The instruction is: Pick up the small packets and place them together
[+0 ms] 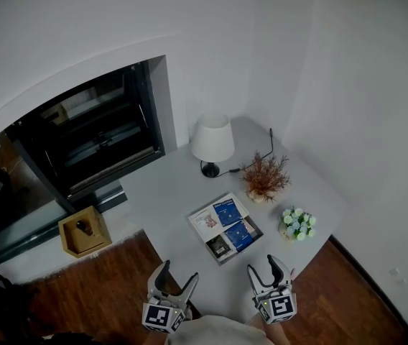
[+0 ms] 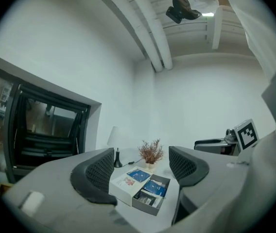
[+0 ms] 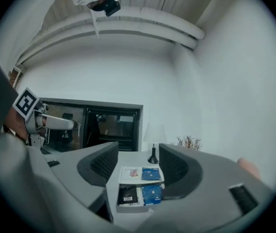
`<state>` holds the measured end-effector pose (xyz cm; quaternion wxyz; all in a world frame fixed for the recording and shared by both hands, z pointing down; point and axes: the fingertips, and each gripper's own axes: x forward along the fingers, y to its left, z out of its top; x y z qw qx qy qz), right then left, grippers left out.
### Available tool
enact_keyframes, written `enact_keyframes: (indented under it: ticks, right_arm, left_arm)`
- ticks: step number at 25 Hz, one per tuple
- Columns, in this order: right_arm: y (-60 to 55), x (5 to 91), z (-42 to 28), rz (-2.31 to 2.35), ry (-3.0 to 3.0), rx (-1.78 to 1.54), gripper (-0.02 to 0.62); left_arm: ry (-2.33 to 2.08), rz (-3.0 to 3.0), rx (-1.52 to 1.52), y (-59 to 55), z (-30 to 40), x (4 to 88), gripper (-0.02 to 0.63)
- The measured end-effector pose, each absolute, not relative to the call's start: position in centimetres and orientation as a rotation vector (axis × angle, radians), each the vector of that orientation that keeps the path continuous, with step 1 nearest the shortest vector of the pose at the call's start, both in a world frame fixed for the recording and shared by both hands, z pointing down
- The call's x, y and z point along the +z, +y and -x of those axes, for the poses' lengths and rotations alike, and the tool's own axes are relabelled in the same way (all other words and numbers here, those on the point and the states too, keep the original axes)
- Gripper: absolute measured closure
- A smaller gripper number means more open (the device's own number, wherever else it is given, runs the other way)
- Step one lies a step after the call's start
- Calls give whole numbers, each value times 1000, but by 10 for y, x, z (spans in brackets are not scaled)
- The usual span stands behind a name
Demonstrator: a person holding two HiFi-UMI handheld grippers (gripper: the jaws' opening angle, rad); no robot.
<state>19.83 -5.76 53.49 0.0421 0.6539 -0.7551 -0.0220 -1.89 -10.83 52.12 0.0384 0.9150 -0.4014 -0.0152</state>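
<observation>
left tongs (image 1: 177, 272): released, nothing gripped, held at near desk (image 1: 162, 192) edge
right tongs (image 1: 263, 266): released, nothing gripped, held beside left tongs
small packets (image 1: 239, 233): blue and black, laid in open box (image 1: 241, 253) mid-desk, beyond both tongs
flower posy (image 1: 297, 223): right of box
dried plant (image 1: 265, 177): behind box
lamp (image 1: 212, 141): farthest, by wall

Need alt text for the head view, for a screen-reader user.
Two open, empty grippers, the left hand-held gripper and the right hand-held gripper, hover by the near edge of a white table. They are short of a flat open white-and-grey box holding small packets. Behind it stand a white-shaded table lamp, a reddish dried plant and a pale flower posy.
</observation>
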Motion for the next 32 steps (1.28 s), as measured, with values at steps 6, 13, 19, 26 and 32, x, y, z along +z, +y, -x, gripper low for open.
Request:
enact_keyframes:
  ticks: [6, 13, 19, 26, 32]
  right_arm:
    - [-59, 531, -202, -2013, -2300, -76, 359]
    - [-60, 524, -199, -2016, -2308, -84, 360]
    - [-55, 526, -200, -2022, -2302, -56, 360]
    - [-51, 528, -203, -2034, -2321, -5, 360]
    - [-46, 528, -209, -2021, -2315, 21, 360]
  left_arm:
    - [-1216, -2822, -54, -105, 19, 516, 255]
    - [-1222, -2820, -42, -106, 24, 516, 255]
    - [-1206, -2823, -50, -104, 22, 517, 255]
    - [-1192, -2824, -52, -101, 18, 517, 255]
    - [-1185, -2818, -38, -99, 11, 516, 255]
